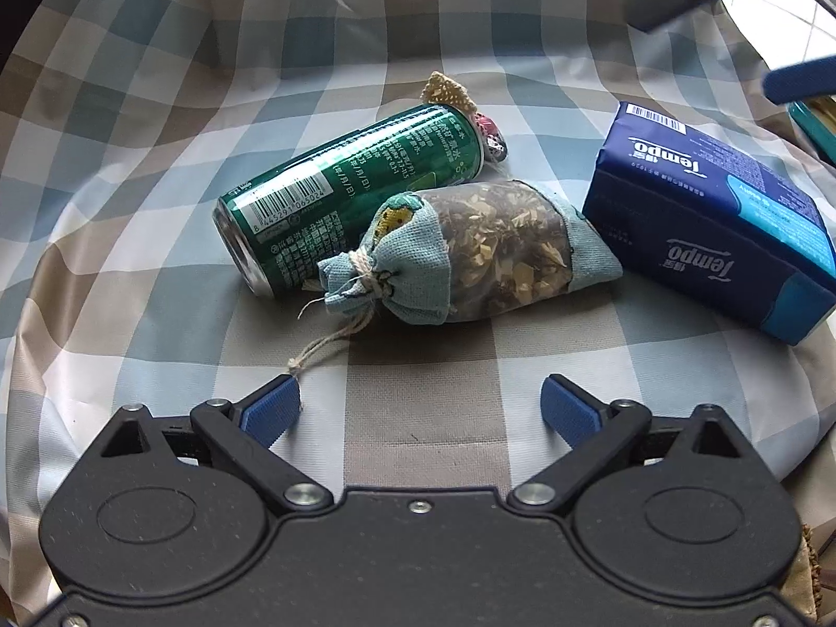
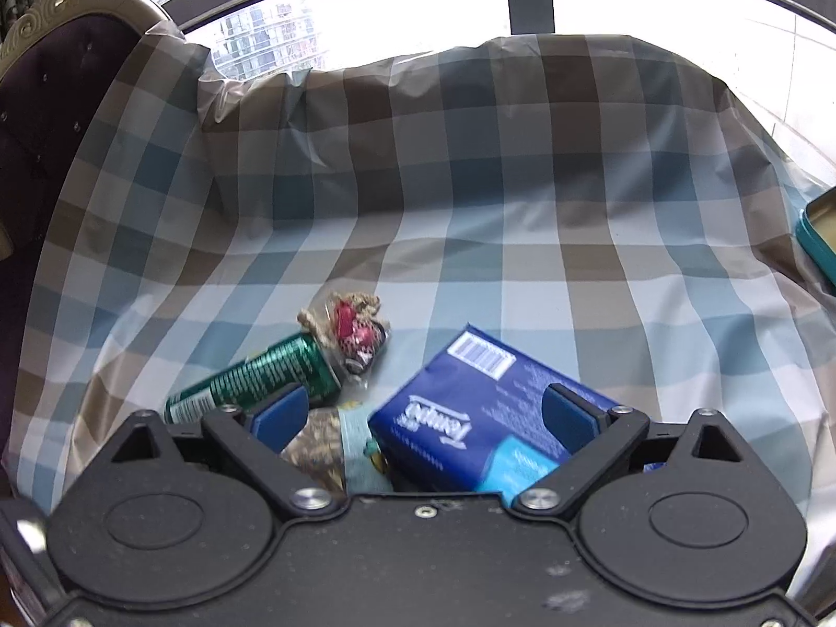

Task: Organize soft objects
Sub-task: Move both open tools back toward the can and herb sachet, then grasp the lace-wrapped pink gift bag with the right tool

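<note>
Both of my hand-held grippers, left (image 1: 420, 407) and right (image 2: 424, 418), are gaping wide with nothing between the blue pads. On the blue-and-tan checked cloth (image 1: 157, 167) a green drink can (image 1: 345, 193) is lying on its side, touching the herb-filled pale blue cloth sachet (image 1: 470, 256) tied with twine. A dark blue tissue pack (image 1: 716, 230) is sitting just beside the sachet. A small net pouch of red sweets (image 2: 355, 334) is peeking out behind the can.

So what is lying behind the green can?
Behind the green can lies a small burlap-topped pouch with red pieces inside. The can covers its lower part, so its full shape cannot be seen.
</note>
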The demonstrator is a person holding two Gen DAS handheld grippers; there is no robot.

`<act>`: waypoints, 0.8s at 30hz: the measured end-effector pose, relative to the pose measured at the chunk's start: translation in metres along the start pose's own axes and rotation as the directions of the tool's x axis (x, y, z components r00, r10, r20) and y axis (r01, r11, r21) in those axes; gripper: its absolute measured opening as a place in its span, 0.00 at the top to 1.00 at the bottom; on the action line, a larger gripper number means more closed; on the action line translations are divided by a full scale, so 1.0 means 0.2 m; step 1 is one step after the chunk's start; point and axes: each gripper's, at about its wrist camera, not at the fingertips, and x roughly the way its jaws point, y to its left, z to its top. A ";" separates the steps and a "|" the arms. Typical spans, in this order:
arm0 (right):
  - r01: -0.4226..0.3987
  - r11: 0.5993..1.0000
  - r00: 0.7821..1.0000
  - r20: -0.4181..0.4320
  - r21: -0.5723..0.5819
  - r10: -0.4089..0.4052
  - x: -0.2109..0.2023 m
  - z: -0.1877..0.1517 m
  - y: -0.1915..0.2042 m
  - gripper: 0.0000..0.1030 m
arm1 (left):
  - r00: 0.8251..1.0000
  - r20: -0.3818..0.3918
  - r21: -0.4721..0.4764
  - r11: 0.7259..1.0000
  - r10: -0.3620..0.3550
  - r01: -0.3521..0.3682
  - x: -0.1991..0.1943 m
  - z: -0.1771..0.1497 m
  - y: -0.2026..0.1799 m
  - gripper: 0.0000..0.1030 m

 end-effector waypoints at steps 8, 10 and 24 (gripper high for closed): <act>-0.016 1.000 0.996 -0.091 -0.015 0.014 0.42 0.27 0.14 0.01 | 1.000 -0.001 -0.006 1.000 0.002 -0.002 0.02 0.00 0.00 0.02; -0.010 1.000 0.991 -0.132 -0.020 0.007 0.53 0.30 0.18 0.01 | 1.000 0.007 -0.005 1.000 0.001 -0.001 0.02 -0.01 0.00 0.02; 0.017 0.997 0.937 -0.346 -0.079 -0.044 0.98 0.28 0.30 0.12 | 1.000 0.009 0.001 1.000 -0.002 0.002 0.02 -0.01 0.01 0.02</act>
